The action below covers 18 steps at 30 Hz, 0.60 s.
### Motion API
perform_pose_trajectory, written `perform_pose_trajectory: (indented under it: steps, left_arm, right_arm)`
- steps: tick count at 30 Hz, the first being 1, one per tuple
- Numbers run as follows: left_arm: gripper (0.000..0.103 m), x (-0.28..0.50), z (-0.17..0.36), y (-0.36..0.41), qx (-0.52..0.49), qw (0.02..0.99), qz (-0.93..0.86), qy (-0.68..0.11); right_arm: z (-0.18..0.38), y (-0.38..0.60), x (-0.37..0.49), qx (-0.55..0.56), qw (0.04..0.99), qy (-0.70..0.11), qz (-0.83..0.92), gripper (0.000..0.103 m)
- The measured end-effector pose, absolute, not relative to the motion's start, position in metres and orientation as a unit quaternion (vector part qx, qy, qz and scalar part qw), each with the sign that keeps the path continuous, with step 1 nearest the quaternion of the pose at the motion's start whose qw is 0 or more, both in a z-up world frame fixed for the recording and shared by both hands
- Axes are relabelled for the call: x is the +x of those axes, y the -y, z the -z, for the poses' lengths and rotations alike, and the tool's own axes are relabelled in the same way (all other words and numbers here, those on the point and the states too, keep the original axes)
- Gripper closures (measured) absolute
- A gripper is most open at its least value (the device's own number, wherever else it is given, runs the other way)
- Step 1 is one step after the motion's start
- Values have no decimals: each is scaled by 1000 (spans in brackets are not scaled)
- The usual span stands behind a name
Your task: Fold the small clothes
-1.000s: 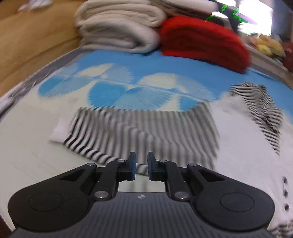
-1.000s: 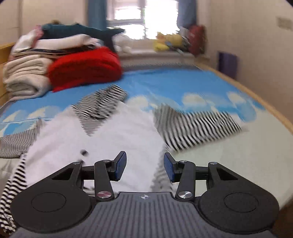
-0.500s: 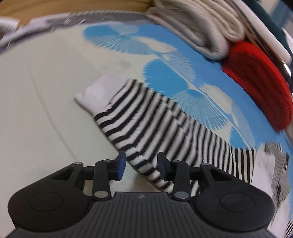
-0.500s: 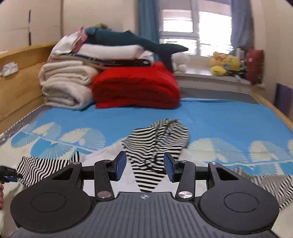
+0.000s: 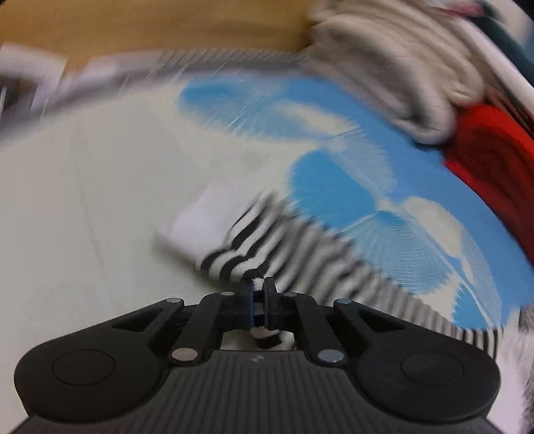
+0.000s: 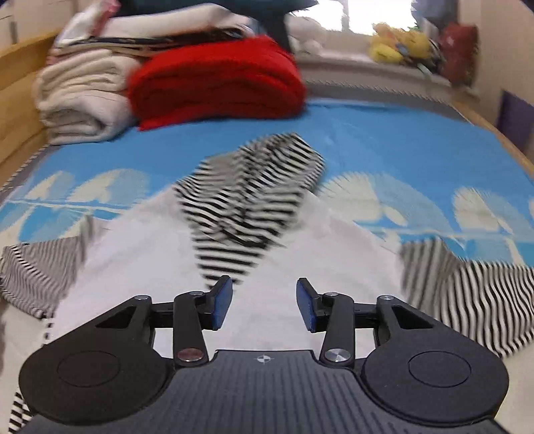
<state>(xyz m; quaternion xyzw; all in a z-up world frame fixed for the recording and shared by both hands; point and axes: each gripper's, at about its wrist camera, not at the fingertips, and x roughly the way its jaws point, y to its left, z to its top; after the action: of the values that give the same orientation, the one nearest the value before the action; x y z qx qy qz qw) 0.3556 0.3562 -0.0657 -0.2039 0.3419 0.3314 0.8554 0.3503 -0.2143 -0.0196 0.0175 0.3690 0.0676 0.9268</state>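
1. The left gripper [image 5: 258,295] has just closed, pinching the striped sleeve [image 5: 300,247] near the bed's [image 5: 100,200] left edge.
2. The right gripper [image 6: 264,305] hangs open over the white top [image 6: 267,253], jaws narrowing, nothing between.
3. Next, I judge: carry the sleeve inward across the body.

Open bedsheet [image 5: 83,200] lay bare to the left of the striped sleeve [image 5: 300,247], w/ room to pass there. Far side was walled off by stacked cream blankets [image 6: 80,96] & a red blanket [image 6: 213,83] touching them. Wooden bed frame [image 5: 150,26] closed the left edge. Centre was covered by the white garment [image 6: 140,240] w/ its striped hood [image 6: 250,200] bunched on top; blue sheet between hood & stack stayed clear.
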Motion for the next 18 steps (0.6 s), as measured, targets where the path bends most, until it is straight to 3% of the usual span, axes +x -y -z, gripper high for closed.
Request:
perform_pose_trajectory:
  steps: [2, 7, 10, 12, 15, 18]
  left_arm:
    - [98, 369, 36, -312, -155, 892, -279, -319]
    - [99, 379, -30, -176, -143, 946, -80, -279]
    - [98, 377, -43, -95, -170, 930, 81, -316]
    - [86, 377, -41, -58, -186, 896, 192, -355]
    - [77, 374, -43, -45, -160, 900, 192, -357]
    - [77, 386, -33, -73, -180, 905, 100, -374]
  right_arm:
    - [23, 228, 351, 31, 924, -377, -58, 64]
    - [27, 253, 350, 64, 917, -392, -36, 64]
    - [29, 263, 354, 96, 910, -402, -26, 64]
    - [32, 268, 355, 116, 907, -405, -16, 64]
    - [40, 275, 361, 146, 897, -418, 6, 64]
    - [50, 285, 367, 197, 882, -428, 18, 64]
